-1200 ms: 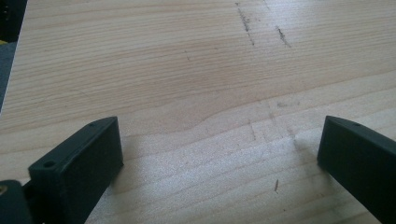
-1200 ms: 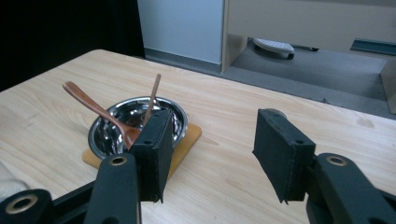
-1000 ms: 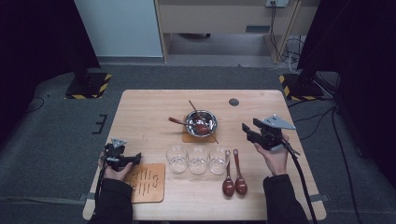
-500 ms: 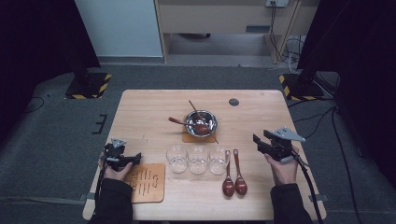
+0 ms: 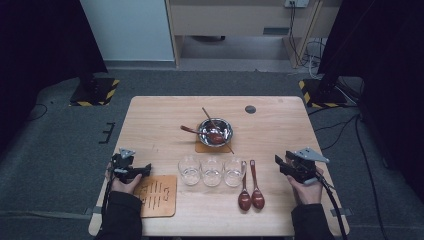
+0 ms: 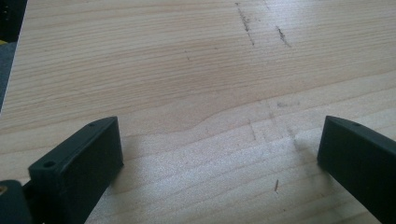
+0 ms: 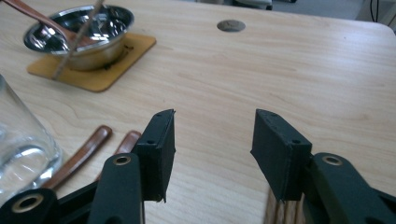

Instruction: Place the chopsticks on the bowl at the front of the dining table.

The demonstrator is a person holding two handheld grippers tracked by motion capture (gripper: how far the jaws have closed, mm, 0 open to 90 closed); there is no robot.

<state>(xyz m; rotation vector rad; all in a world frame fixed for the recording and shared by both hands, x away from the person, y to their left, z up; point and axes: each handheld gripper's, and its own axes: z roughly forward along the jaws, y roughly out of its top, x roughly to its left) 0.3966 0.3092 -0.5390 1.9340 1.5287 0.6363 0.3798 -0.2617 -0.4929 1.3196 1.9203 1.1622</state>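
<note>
My left gripper (image 5: 147, 169) rests low at the table's front left, beside a cork mat (image 5: 156, 195). Its jaws stand wide open over bare wood (image 6: 219, 135). At the front right, my right gripper (image 5: 279, 164) hovers just above the table and points left, open with nothing between the jaws (image 7: 212, 126). Two brown wooden spoons (image 5: 250, 192) lie to its left, with their handles (image 7: 84, 151) near its left jaw. Three clear glasses (image 5: 212, 171) stand in a row at the centre. A steel bowl (image 5: 215, 131) holds a spoon and a stick.
The bowl (image 7: 79, 28) sits on a tan coaster (image 7: 126, 51). One glass (image 7: 18, 144) stands close on the left in the right gripper view. A round cable hole (image 5: 250, 109) lies at the back right. Bare wood stretches ahead of the right gripper.
My right gripper has sunk toward the table and drawn back nearer the front edge. The left gripper has stayed where it was.
</note>
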